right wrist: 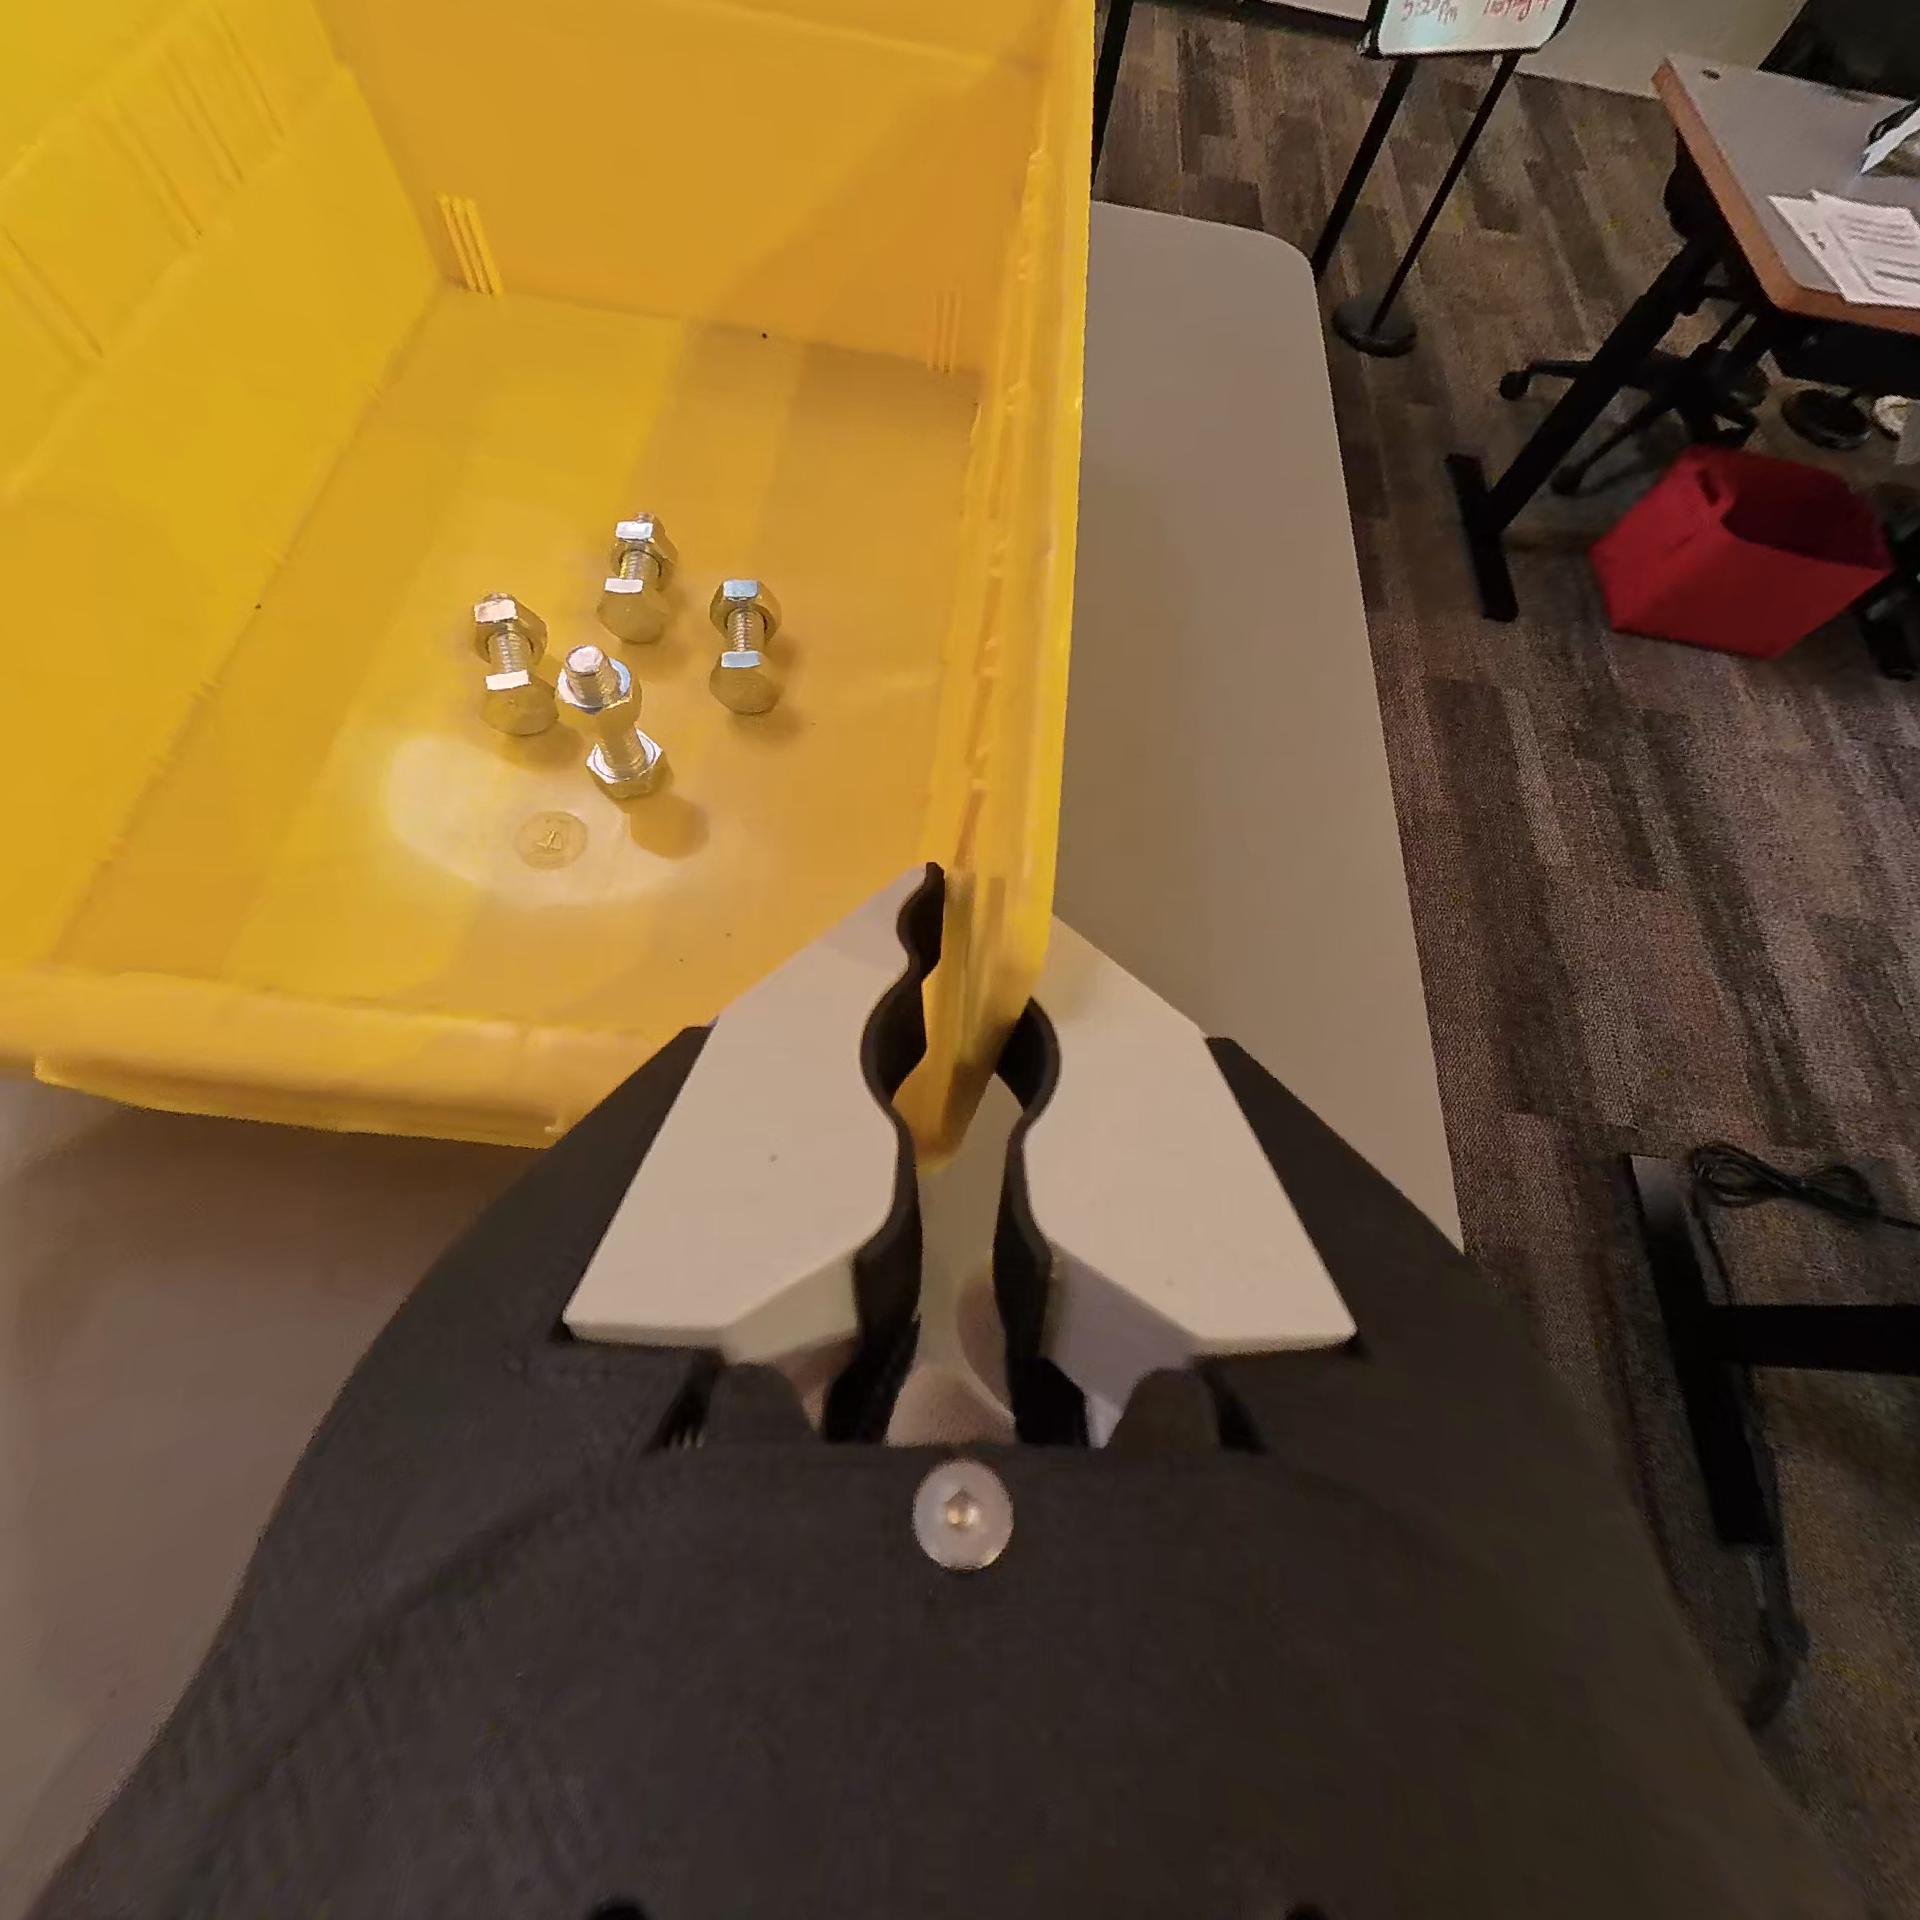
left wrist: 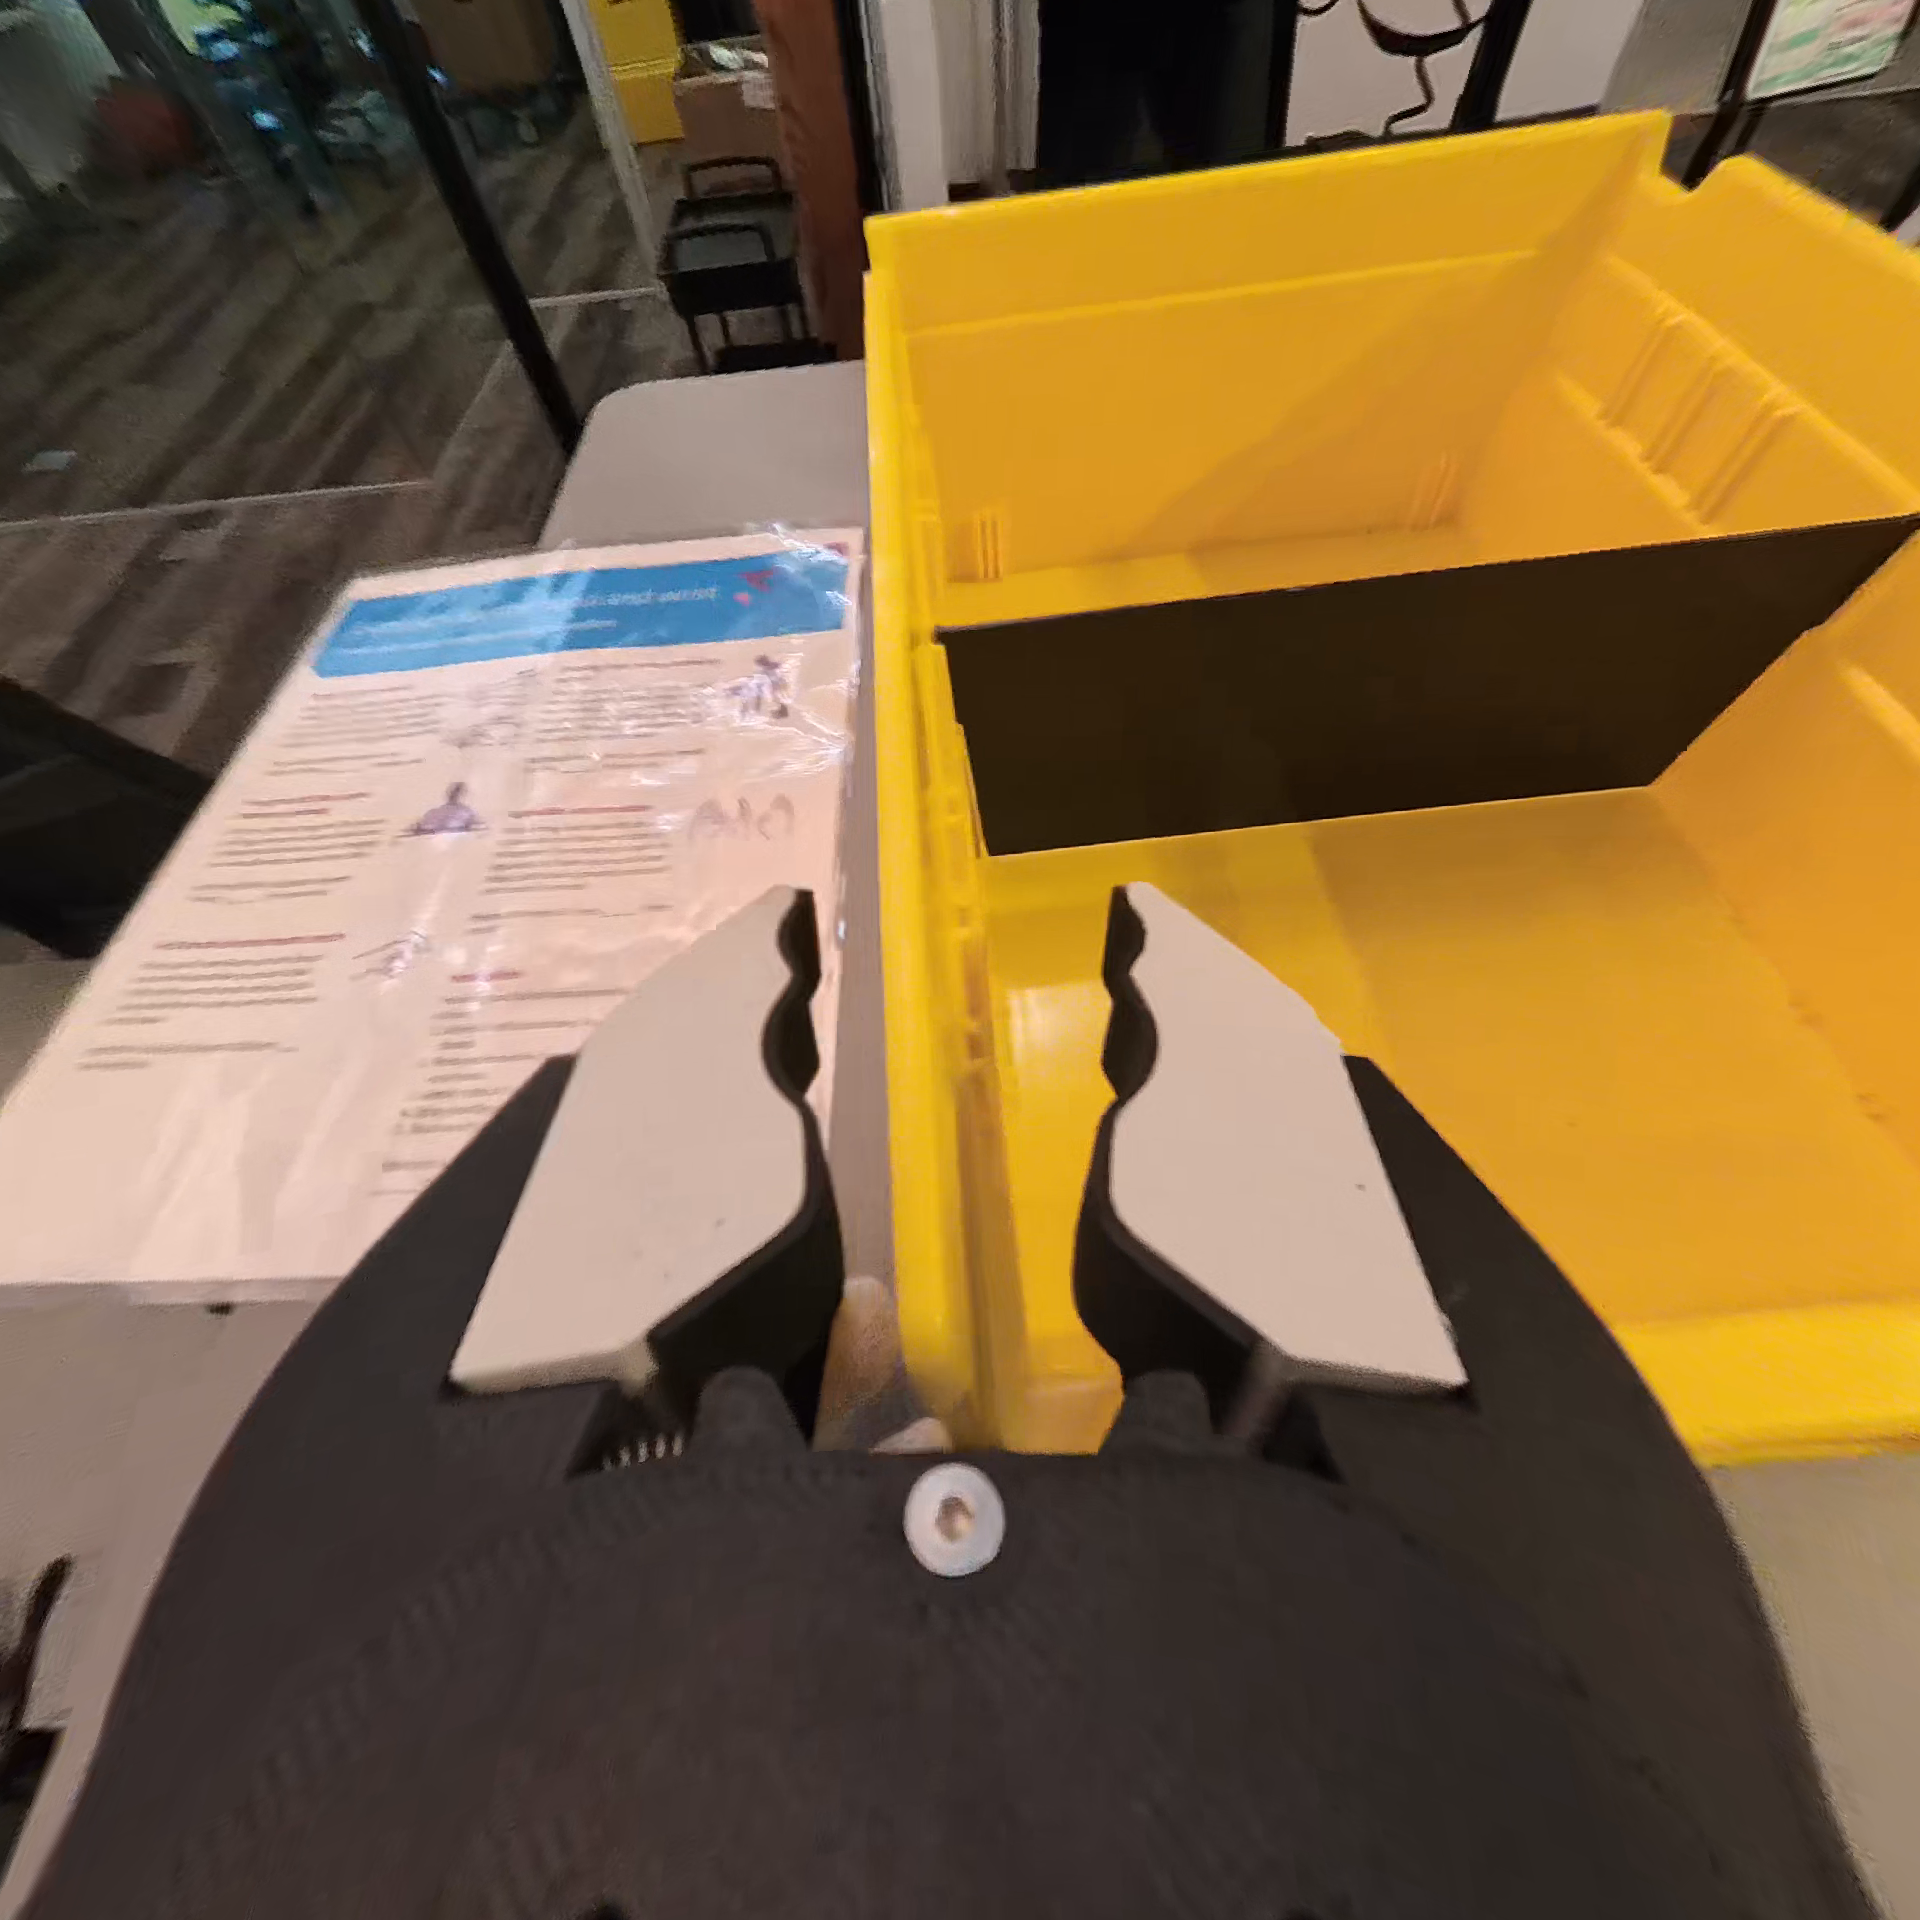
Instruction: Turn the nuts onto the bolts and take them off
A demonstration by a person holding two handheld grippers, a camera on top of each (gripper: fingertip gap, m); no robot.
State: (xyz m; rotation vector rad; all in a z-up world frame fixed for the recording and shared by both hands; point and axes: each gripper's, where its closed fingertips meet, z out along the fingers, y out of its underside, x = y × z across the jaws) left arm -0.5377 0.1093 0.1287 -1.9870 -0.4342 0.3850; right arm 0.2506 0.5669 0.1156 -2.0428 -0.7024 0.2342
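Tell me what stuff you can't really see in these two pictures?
- Left wrist view: the far part of the yellow bin floor is hidden behind the black divider.
- Left wrist view: the laminated sheet is blurred, and the left gripper covers its near corner.
- Right wrist view: the bolts are too small to tell how tight their nuts sit.
- Right wrist view: whether the right gripper really pinches the bin wall is unclear.

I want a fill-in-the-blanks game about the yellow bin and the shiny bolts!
1. The bolts lie inside a bin coloured ____.
2. The number of bolts in the bin is ____.
3. The right gripper has its fingers on either side of the bin's ____.
4. The divider across the other bin is coloured ____.

Missing words: yellow; four; wall; black
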